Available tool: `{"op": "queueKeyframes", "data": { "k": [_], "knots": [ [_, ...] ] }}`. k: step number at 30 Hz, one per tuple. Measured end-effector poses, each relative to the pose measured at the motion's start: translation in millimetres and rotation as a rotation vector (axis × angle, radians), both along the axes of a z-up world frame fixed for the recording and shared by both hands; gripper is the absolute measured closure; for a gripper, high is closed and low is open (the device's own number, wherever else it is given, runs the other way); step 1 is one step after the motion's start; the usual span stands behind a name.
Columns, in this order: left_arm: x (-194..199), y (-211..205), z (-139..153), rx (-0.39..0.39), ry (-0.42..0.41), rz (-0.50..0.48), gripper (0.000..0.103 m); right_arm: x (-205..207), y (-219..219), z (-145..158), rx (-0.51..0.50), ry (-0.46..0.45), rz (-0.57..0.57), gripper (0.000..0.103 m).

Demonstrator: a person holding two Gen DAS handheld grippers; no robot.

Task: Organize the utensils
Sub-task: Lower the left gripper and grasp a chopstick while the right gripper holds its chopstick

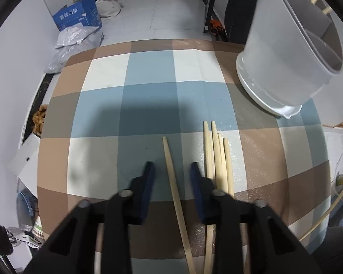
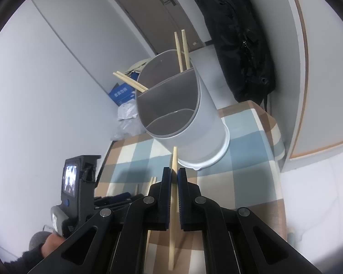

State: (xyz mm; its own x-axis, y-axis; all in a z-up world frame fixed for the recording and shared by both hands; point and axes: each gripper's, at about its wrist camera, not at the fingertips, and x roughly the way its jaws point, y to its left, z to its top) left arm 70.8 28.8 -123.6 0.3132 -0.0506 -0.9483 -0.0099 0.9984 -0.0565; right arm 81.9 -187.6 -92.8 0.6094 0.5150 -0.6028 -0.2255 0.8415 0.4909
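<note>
Several wooden chopsticks (image 1: pixel 217 157) lie on the checked tablecloth (image 1: pixel 130 105). My left gripper (image 1: pixel 172 169) is open low over the cloth, with a single chopstick (image 1: pixel 171 178) lying between its fingers. A grey divided utensil holder (image 1: pixel 283 52) stands at the far right; it also shows in the right wrist view (image 2: pixel 183 114), with several chopsticks (image 2: pixel 183 50) in its back compartments. My right gripper (image 2: pixel 174 173) is shut on one chopstick (image 2: pixel 174 159), held in the air in front of the holder.
The left hand-held gripper body (image 2: pixel 80 182) shows at the lower left of the right wrist view. A black bag (image 2: pixel 240 41) hangs beyond the table. A blue box (image 1: pixel 77 16) and plastic bags (image 1: pixel 73 43) lie on the floor past the table's far edge.
</note>
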Motion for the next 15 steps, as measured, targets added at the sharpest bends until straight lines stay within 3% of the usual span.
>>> {"op": "queueKeyframes", "data": {
  "k": [4, 9, 12, 15],
  "knots": [
    [0, 12, 0, -0.044, 0.009, 0.025, 0.084, 0, 0, -1, 0.0, 0.003, -0.003, 0.098],
    [-3, -3, -2, 0.079, -0.021, -0.007, 0.087, -2, 3, 0, -0.01, -0.004, 0.005, 0.098],
    [0, -9, -3, 0.089, -0.032, -0.02, 0.098, -2, 2, 0, -0.018, -0.009, 0.007, 0.098],
    [0, -10, -2, 0.095, -0.045, -0.009, 0.101, -2, 1, -1, -0.021, -0.006, 0.0, 0.098]
  ]
}}
